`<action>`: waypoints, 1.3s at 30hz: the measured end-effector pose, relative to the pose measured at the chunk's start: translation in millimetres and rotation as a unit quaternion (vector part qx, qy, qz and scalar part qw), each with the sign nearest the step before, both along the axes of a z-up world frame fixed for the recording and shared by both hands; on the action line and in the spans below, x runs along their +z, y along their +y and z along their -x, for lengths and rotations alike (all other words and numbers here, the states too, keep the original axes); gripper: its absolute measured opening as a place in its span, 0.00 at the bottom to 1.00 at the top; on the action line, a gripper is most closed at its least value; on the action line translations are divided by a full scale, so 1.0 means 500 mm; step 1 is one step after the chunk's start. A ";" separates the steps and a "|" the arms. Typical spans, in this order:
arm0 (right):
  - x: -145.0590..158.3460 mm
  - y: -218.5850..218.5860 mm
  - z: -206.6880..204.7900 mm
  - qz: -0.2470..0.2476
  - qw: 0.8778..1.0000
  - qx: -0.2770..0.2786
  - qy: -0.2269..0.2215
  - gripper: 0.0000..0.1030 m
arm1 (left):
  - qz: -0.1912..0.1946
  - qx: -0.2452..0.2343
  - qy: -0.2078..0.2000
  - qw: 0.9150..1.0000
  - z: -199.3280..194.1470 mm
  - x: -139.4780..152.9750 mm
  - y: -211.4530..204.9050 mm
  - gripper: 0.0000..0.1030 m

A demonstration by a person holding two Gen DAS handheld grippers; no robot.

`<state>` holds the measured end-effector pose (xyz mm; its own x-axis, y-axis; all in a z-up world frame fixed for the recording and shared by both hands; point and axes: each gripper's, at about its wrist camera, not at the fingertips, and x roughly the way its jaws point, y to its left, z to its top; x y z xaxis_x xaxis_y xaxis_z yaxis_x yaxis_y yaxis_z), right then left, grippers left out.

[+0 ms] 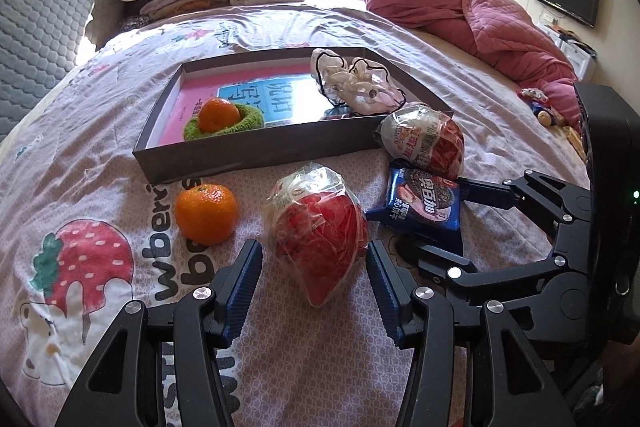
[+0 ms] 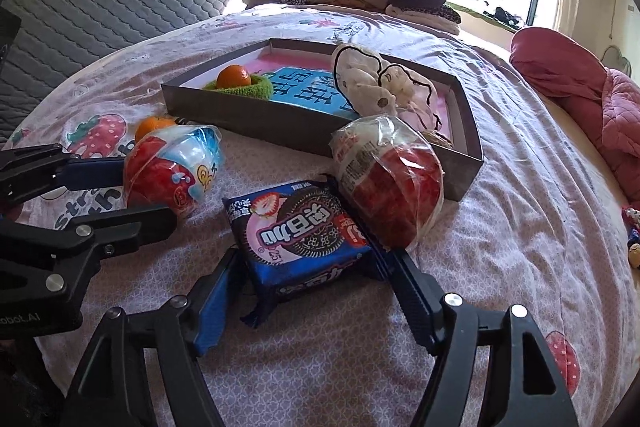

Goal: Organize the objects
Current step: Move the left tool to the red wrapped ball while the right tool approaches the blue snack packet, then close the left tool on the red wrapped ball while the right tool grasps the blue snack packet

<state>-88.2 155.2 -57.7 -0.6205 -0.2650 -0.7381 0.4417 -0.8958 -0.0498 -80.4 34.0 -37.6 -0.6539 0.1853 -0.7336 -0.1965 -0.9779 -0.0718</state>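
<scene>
left gripper (image 1: 314,273): spread around wrapped egg (image 1: 318,231), before box (image 1: 256,157) | right gripper (image 2: 308,281): spread around cookie pack (image 2: 298,231), before box

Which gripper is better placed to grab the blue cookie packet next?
Right. The right gripper already straddles the blue cookie packet, jaws wide on both sides of it. The left gripper brackets the red wrapped snack instead, off to the packet's side.
</scene>
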 end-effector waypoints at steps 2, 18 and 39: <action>0.000 -0.001 0.004 0.004 1.000 0.002 -0.001 0.70 | 0.001 0.001 -0.002 1.000 0.005 -0.002 0.003 0.54; 0.004 -0.005 -0.005 0.016 1.000 0.012 0.009 0.61 | -0.013 0.010 -0.004 1.000 0.031 -0.011 -0.003 0.54; 0.013 0.016 -0.025 0.079 0.997 0.017 0.001 0.52 | -0.034 -0.006 0.011 0.999 0.017 0.005 -0.013 0.52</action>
<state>-75.5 163.0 -51.4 -0.6111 -0.3992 -0.6835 0.4722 -0.8769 0.0899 -88.7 27.5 -35.0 -0.6671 0.2416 -0.7047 -0.2098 -0.9686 -0.1334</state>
